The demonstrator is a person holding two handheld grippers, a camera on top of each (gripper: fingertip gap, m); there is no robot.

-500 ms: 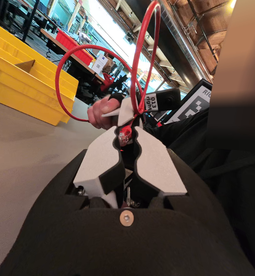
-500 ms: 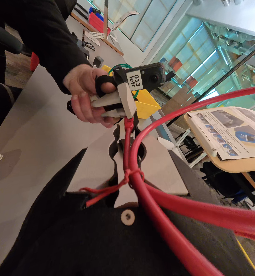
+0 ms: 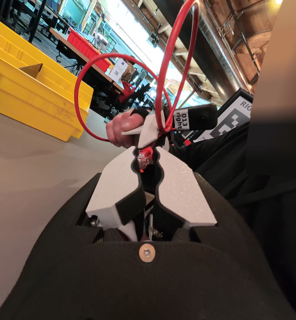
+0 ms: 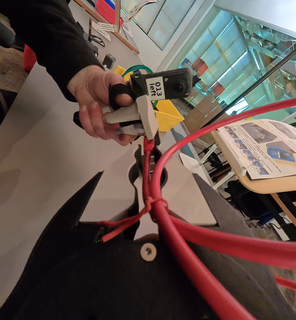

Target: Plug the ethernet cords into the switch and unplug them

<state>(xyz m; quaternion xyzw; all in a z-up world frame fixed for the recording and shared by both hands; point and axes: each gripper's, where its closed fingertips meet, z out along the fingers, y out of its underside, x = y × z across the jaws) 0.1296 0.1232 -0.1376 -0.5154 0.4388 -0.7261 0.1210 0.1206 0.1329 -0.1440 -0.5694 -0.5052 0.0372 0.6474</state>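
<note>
Both claws met nose to nose above the grey bench [image 3: 31, 173], sharing one coiled red ethernet cord [image 3: 78, 107]. Left claw [image 3: 144, 155]: its white fingers [image 3: 119, 187] were nearly closed, and the cord's red plug [image 3: 143, 158] sat between the tips, touching the left finger, so the claw appeared clenched on the plug, though contact on the other side was not clear. Right claw [image 4: 149, 152]: the cord ran lengthwise down the narrow slot between its fingers and out toward the plug at 12 o'clock. The jaws stood close about the cord, but whether they pinched it or only guided it could not be told.

A thin red tie [image 4: 150, 204] bound the loops just behind the right claw's fingers, which explains why the coil kept its shape and arched over the tool instead of trailing; loops rose to 12 o'clock in the left wrist view and swept to 3 o'clock in the right.

Judged from this arrangement, the plug was being passed or re-seated between claws so that one could hold it square for insertion. No switch was visible in either view, so plugging had not begun for this cord.

Yellow bins [image 3: 31, 90] lay at 10 o'clock in the left wrist view, well apart from the claws. A green cord [image 4: 136, 69] showed behind the left tool in the right wrist view, near another yellow bin [image 4: 166, 117]. An instruction board [image 4: 265, 155] stood at 3 o'clock there.
</note>
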